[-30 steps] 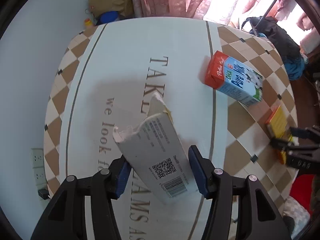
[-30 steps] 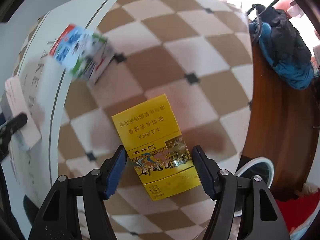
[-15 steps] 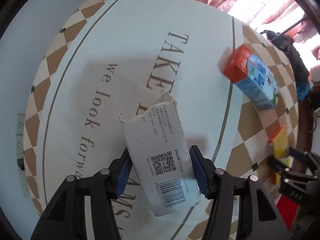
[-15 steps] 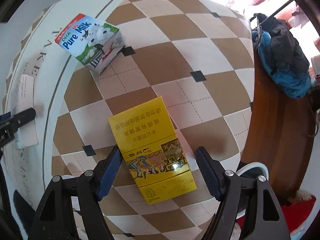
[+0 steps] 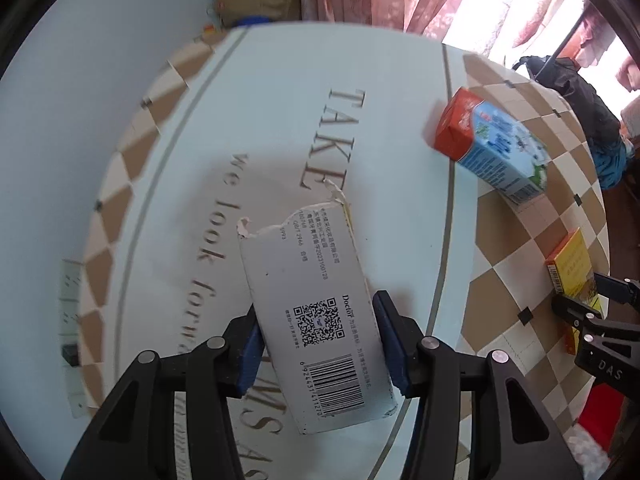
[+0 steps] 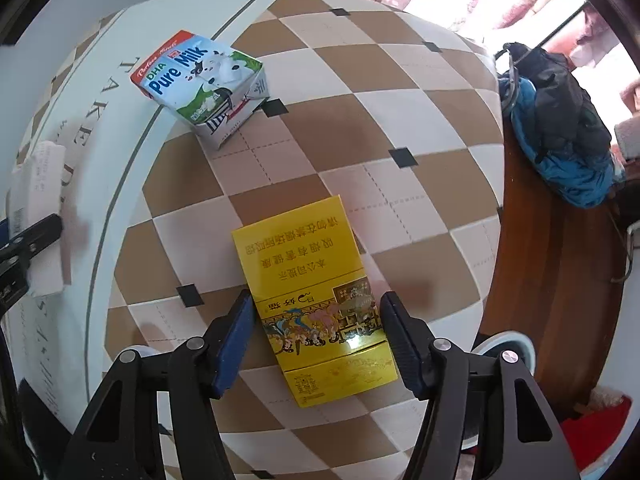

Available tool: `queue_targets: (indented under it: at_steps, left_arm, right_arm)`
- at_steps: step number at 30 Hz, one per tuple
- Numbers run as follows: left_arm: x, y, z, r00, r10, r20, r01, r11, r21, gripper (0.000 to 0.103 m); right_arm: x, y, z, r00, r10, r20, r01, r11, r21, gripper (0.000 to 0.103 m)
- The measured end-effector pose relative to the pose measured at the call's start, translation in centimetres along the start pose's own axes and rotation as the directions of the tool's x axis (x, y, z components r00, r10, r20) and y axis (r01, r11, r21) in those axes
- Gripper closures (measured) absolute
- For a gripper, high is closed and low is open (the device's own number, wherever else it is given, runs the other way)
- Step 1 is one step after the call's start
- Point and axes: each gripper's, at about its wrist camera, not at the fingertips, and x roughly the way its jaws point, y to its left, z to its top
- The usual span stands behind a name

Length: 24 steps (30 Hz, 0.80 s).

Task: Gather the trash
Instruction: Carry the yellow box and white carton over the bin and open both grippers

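White carton (image 5: 316, 312): torn, on the table (image 5: 280, 92), clamped between left gripper (image 5: 320, 342) pads. Yellow pack (image 6: 316, 304): flat between right gripper (image 6: 318, 338) fingers, spread apart, not gripping. Milk carton (image 6: 200, 80): far left.

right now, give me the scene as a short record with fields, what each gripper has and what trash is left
left gripper: jaws astride the torn white box, pads at its sides
right gripper: jaws astride the yellow box, small gaps showing, not clamped
loose trash: milk carton lying on its side, untouched
surface: table, checked cloth with a white lettered panel
beyond table: blue and black bag
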Motion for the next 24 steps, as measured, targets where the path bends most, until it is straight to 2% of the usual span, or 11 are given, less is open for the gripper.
queue_targets:
  at_steps: [5,11,17,24]
  left_arm:
    - [-3.9,-0.1,-1.7,0.996,0.028,0.087,-0.031,0.999,0.030,0.056]
    - [-8.1,-0.7,-2.4,0.985,0.003,0.173,-0.009,0.999,0.036,0.057]
    - [-13.8,-1.9,-4.3,0.966,-0.057,0.252,0.044,0.997,0.056,0.057]
    - [-21.4,-7.0,-6.3,0.920,-0.161,0.359,0.109,0.981,0.159,0.057]
  right_arm:
    - [-2.6,0.0,-2.2,0.996,0.038,0.084,-0.044,0.996,0.077,0.038]
    - [-7.5,-0.9,-6.1,0.972,0.081,0.220,-0.120,0.978,0.170,0.038]
    - [-13.4,-3.1,-10.4,0.928,0.116,0.355,-0.204,0.954,0.221,0.039]
    - [-20.7,-9.0,-16.0,0.865,0.110,0.490,-0.278,0.917,0.285,0.039]
